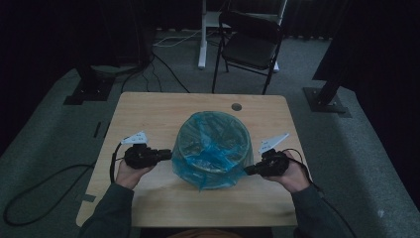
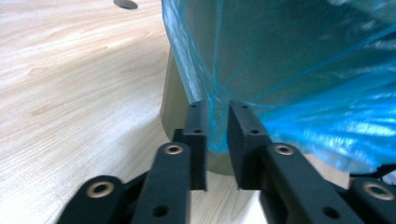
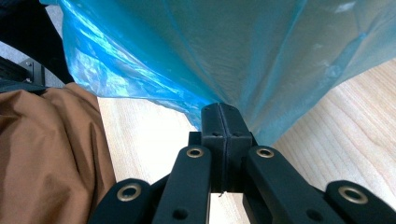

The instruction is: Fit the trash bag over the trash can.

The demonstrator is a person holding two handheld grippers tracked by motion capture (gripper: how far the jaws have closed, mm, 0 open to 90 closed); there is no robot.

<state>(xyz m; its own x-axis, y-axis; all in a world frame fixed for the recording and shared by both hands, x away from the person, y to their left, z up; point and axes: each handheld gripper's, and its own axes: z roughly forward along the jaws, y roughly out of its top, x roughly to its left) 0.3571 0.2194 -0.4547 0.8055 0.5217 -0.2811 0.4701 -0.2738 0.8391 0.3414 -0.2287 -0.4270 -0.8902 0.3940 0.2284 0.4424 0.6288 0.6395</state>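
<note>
The bin [image 1: 212, 148], lined with a blue bag [image 1: 218, 171], stood mid-table toward the near edge. The right gripper [image 3: 219, 109] pinched the bag's overhang, holding it taut. The left gripper [image 2: 215, 122] stood slightly open astride the film without pressing it, ready to reposition.

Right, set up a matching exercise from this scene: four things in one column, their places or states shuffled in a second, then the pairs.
Things:
1. left claw
2. right claw
3. blue bag
4. folding chair

States or places:
A. lines the round bin in the middle of the table
B. pads pressed together on the plastic
C. on the floor beyond the table's far edge
D. pads apart, a fold of plastic in the gap

Pairs: 1-D, 2-B, 3-A, 4-C
</note>
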